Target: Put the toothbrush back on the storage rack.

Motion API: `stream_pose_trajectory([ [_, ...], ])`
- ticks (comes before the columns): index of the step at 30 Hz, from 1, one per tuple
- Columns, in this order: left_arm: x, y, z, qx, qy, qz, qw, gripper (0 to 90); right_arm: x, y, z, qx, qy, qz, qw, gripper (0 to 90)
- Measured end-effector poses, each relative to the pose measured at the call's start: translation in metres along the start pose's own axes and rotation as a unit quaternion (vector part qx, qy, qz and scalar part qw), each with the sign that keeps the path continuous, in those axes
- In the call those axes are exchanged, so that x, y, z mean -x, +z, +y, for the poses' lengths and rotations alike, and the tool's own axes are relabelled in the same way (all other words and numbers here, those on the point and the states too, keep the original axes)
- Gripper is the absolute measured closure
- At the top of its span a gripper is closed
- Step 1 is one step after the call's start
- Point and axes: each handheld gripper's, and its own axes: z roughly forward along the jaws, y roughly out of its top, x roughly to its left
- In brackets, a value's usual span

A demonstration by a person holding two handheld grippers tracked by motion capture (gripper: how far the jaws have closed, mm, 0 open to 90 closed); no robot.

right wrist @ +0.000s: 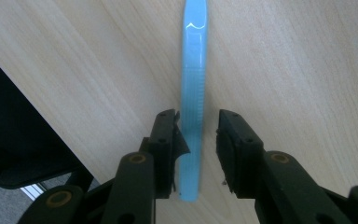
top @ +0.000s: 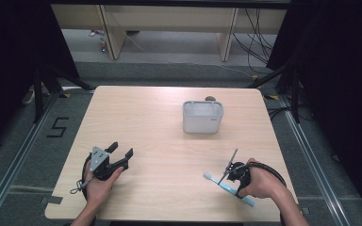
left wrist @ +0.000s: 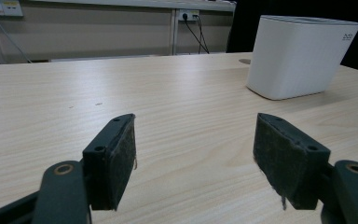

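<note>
Right gripper (right wrist: 198, 135) | jaws parted astride the toothbrush (right wrist: 192, 107), lying flat between my pads, one touching | I centre on the handle, squeeze evenly | left gripper (left wrist: 193, 161) open, idle.

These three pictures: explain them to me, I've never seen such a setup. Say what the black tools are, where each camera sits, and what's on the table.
A person sits at a wooden table holding a hand-worked two-jaw gripper in each hand. The high view looks down from above. The other two pictures come from cameras riding on the grippers, looking along their black jaws. The left gripper rests open with nothing between its jaws. The right gripper points down over a blue toothbrush lying flat near the table's edge. Its jaws straddle the handle, one side touching, a small gap on the other, so it is not gripped yet. A white box stands farther back.
</note>
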Motion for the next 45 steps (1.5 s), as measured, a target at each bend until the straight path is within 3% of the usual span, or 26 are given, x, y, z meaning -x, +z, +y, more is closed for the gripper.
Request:
stream_pose_trajectory([
  [8, 0.0, 0.0, 0.0, -0.001, -0.001, 0.0, 1.0, 29.1, 0.0, 0.004, 0.005, -0.006, -0.003, -0.006, 1.0, 69.4],
  [9, 0.0, 0.0, 0.0, -0.001, -0.001, 0.0, 1.0, 29.2, -0.001, 0.004, 0.007, -0.007, -0.001, 0.003, 1.0, 69.5],
  [10, -0.001, 0.0, 0.0, -0.001, -0.002, 0.0, 1.0, 29.2, -0.001, 0.005, 0.009, -0.007, 0.002, 0.0, 1.0, 69.6],
  [11, -0.001, 0.0, 0.0, -0.001, -0.002, 0.0, 1.0, 29.1, -0.001, 0.005, 0.01, -0.012, -0.011, -0.012, 0.9998, 69.8],
  [18, -0.001, 0.0, 0.0, 0.0, -0.005, 0.0, 1.0, 29.1, -0.002, 0.008, 0.017, -0.011, -0.005, -0.006, 0.9999, 70.5],
  [39, -0.001, 0.0, 0.0, -0.001, -0.007, -0.001, 1.0, 29.2, -0.003, 0.012, 0.02, -0.017, -0.024, -0.021, 0.9994, 78.3],
  [42, -0.001, 0.0, 0.0, 0.0, -0.007, -0.002, 1.0, 29.2, -0.006, 0.012, 0.021, -0.019, -0.011, -0.023, 0.9995, 78.6],
  [45, -0.001, 0.0, 0.0, 0.0, -0.006, -0.001, 1.0, 29.2, -0.006, 0.012, 0.021, -0.017, -0.016, -0.024, 0.9994, 78.9],
])
